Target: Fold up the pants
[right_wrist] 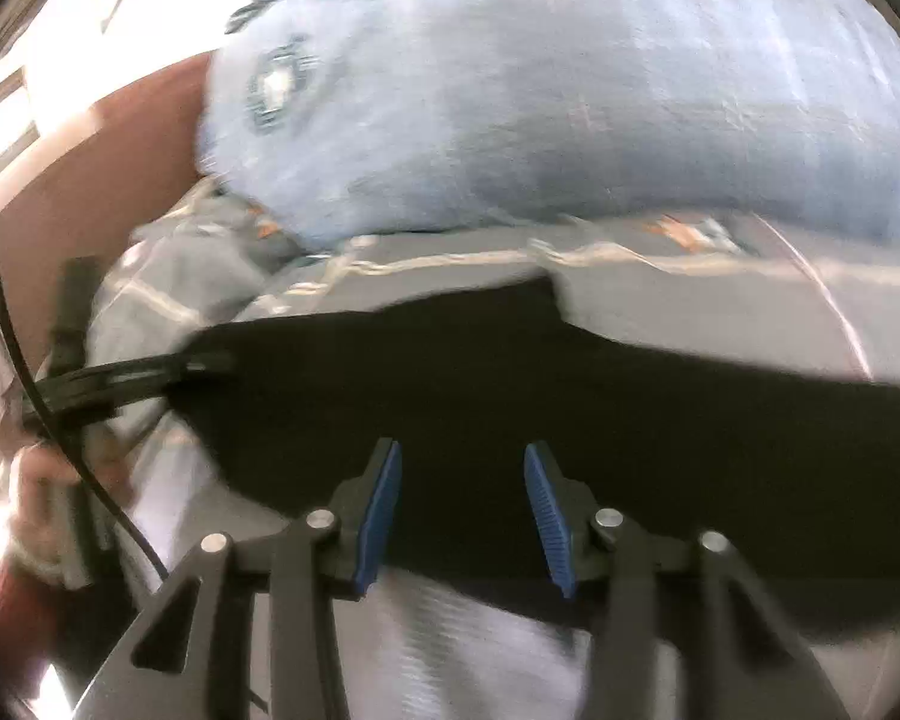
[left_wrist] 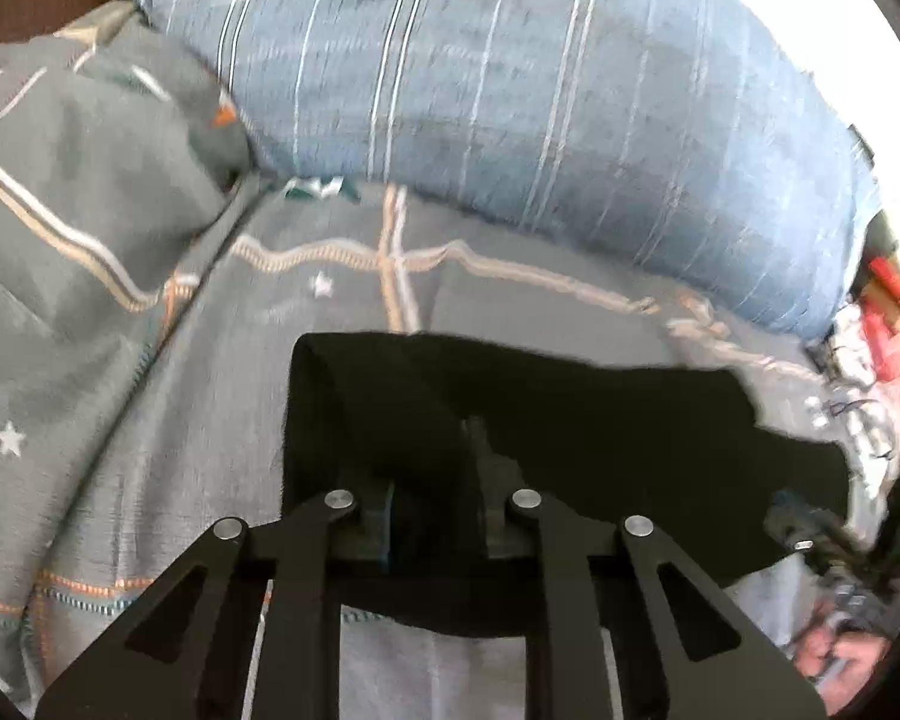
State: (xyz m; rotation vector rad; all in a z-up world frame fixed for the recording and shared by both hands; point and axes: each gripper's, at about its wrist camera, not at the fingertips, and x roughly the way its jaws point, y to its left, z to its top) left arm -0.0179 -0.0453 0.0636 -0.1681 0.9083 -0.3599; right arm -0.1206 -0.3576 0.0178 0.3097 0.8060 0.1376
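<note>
Pants (left_wrist: pixel 570 420), black, drape over the downward-tilted left gripper (left_wrist: pixel 435 480), clamped on a fold that hides its fingertips; the right gripper (right_wrist: pixel 462 480) hovers half-open, empty, blurred.

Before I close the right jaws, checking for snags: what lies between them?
Only the black pants, lying behind the open right gripper; the right wrist view shows nothing else there.

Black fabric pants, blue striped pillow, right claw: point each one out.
Black fabric pants (left_wrist: pixel 570 420): left wrist view, flat middle of the cloth.
Blue striped pillow (left_wrist: pixel 480 78): left wrist view, its front face.
Right claw (right_wrist: pixel 462 498): right wrist view, gap between blue pads.
</note>
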